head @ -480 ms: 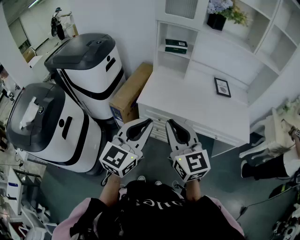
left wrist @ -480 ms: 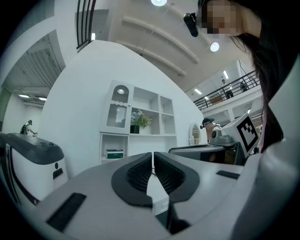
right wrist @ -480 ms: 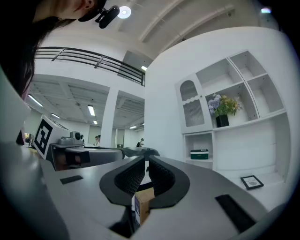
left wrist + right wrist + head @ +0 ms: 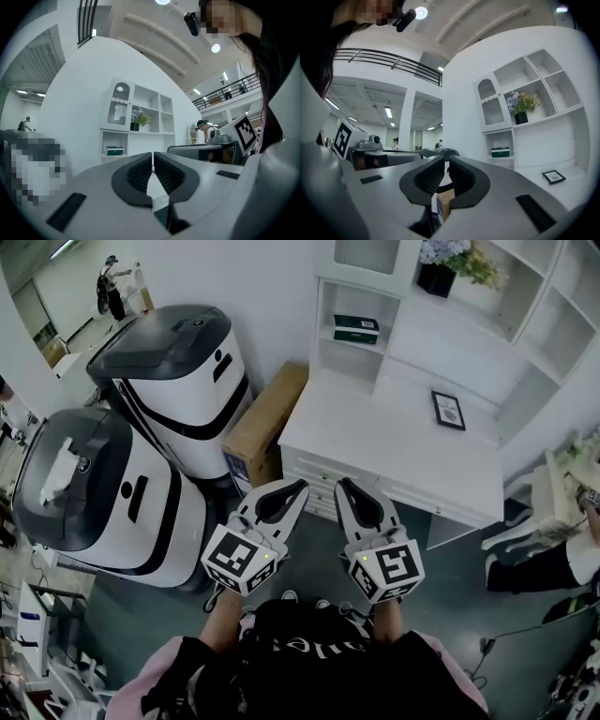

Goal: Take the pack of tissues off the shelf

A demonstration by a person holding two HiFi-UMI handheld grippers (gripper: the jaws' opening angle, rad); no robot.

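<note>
Short of the shelf (image 4: 349, 346)
Left gripper (image 4: 303, 485) and right gripper (image 4: 340, 483) both closed (empty); unopened, they'd knock the tissue pack (image 4: 356, 329) deeper.

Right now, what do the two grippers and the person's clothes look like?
Both the left gripper and the right gripper are pale grey, each with two curved jaws lined with black ribbed pads. Each carries a white cube printed with black square markers. No cables show. The person wears a black top with pink at the shoulders.

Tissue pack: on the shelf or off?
On the shelf. The tissue pack lies flat inside it; left gripper and right gripper are shut, empty, short of it.
</note>
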